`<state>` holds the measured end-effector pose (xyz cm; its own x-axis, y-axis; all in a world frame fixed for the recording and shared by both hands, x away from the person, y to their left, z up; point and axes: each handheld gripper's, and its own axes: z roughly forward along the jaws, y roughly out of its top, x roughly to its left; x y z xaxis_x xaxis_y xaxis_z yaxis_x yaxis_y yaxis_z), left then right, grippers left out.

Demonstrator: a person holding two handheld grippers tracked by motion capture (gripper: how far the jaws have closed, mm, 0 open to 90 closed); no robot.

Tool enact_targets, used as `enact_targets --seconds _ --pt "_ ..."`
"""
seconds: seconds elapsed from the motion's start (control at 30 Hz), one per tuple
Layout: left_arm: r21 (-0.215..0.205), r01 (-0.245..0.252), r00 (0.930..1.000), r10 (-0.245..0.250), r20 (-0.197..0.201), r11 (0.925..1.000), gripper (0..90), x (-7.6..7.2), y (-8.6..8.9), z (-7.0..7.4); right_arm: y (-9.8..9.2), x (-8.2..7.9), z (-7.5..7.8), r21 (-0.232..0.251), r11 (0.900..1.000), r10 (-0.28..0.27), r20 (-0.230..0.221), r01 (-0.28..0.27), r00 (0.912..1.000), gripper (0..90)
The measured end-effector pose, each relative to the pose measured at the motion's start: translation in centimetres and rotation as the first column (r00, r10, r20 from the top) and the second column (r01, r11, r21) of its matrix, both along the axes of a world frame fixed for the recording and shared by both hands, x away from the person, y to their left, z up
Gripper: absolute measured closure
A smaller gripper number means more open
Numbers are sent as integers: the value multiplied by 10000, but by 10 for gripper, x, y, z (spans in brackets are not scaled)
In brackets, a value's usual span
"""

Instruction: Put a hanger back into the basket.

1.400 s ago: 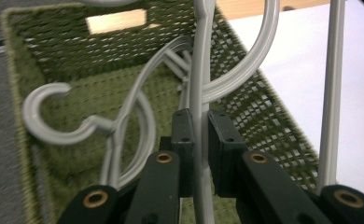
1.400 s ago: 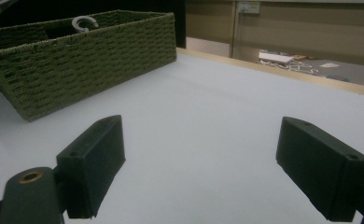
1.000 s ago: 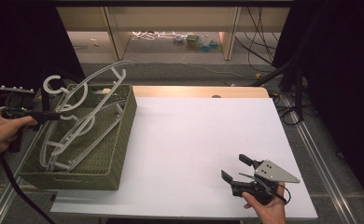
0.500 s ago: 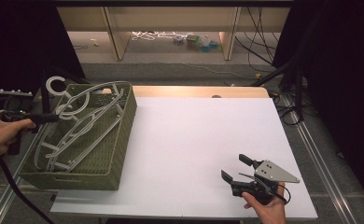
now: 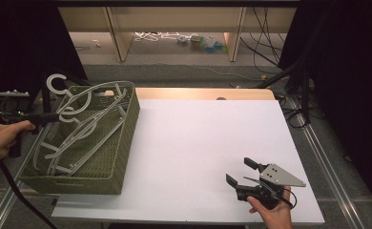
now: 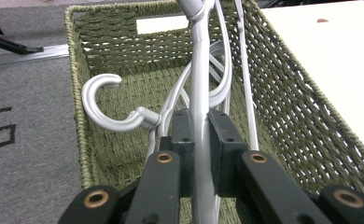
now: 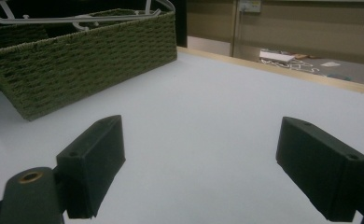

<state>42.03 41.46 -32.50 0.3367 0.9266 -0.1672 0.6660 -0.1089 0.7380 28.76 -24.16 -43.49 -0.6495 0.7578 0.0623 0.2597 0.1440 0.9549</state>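
Hangers fill the green woven basket [image 5: 105, 157] at the left end of the white table [image 5: 208, 143] in the high view, and we have our left gripper [image 5: 55, 117] clamped on the topmost grey hanger [image 5: 79, 102], at the basket's left rim, the hook [image 5: 55, 83] curling up just above the jaws. We judge the job to be at its start: the hanger is gripped and tilted up out of the pile, but its lower end is in the basket among the others, and nothing lies on the table yet. Our right gripper [image 5: 243, 172] waits near the front right edge, well apart from the basket, jaws spread

From the left gripper view, both pads [image 6: 185, 140] press on the hanger's neck [image 6: 199, 116], which runs straight up between them; a second hanger's hook [image 6: 103, 105] curls off to the left, close against the held one, so we may need to shake them apart. Lifting out and setting down are left to do

Over in the right gripper view, the two pads [image 7: 96, 163] stand wide, nothing between them but bare table [image 7: 208, 130], with the basket [image 7: 77, 60] off at the upper left
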Motion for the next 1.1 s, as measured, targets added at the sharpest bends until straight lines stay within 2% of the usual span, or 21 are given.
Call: enact_targets --seconds 0.13,0.2,0.23,0.27,0.3,0.37,0.4,0.47,0.5,0.6,0.63,0.67,0.73,0.77,0.8,0.9,0.93,1.03,1.1 --pt "9 -158 9997 158 180 9999 815 0 -1 1 0 0 0 127 9999 48 -51 -47 10000 162" --pt "-157 -49 9998 52 174 9999 818 2 -3 0 0 0 0 -14 10000 34 -63 -34 10000 162" --pt "-188 -152 9995 157 262 9997 819 2 -4 1 -1 0 1 -103 9999 32 -149 -33 9999 162" --pt "-304 -57 9995 66 314 9995 819 3 -7 1 1 1 -1 202 9997 161 38 -161 9999 162" --pt "-145 -44 9997 47 244 9999 819 4 -8 3 2 1 -1 200 9997 164 41 -165 9999 162" --pt "-226 131 9996 -125 250 9997 819 5 -10 5 2 2 -1 190 9997 157 42 -158 9999 162" --pt "-71 28 9997 -26 237 10000 819 4 -10 6 -1 0 1 -163 9998 72 -129 -74 9999 161" --pt "-123 20 9996 -16 276 9999 818 2 -7 8 0 1 0 -1 10000 22 3 -22 10000 162" --pt "-149 -24 9995 28 300 9999 819 1 -4 9 0 1 0 119 9999 98 -71 -97 9999 162" --pt "-224 -163 9993 170 324 9996 818 -5 6 7 0 1 0 106 9999 135 -28 -135 9999 161" --pt "-198 -186 9995 191 268 9996 818 -6 8 6 -1 0 1 -104 9999 74 -163 -76 9998 162" --pt "-219 -223 9994 229 274 9995 818 -8 10 5 -1 0 1 -132 9999 67 -91 -68 9999 162" --pt "-294 -278 9993 285 245 9992 818 -11 15 3 2 2 -1 156 9997 172 57 -173 9998 161" --pt "-166 -358 9991 362 242 9992 818 -12 17 2 2 2 -1 162 9997 174 60 -175 9998 162" --pt "-285 -281 9992 290 287 9992 818 -13 19 1 2 2 -1 162 9997 176 57 -177 9998 162" --pt "-265 -286 9992 293 284 9992 818 -16 20 0 3 2 -1 72 9999 124 -68 -124 9999 162" --pt "-260 -88 9997 93 224 9996 818 -15 19 -1 2 2 0 -110 9999 124 -153 -125 9998 162" --pt "-111 -236 9996 237 148 9997 818 -12 17 -3 5 3 -2 67 9997 228 -76 -228 9997 162" --pt "-7 -115 9999 115 76 9999 818 -10 15 -6 4 2 -1 -112 9998 181 -93 -182 9998 162"
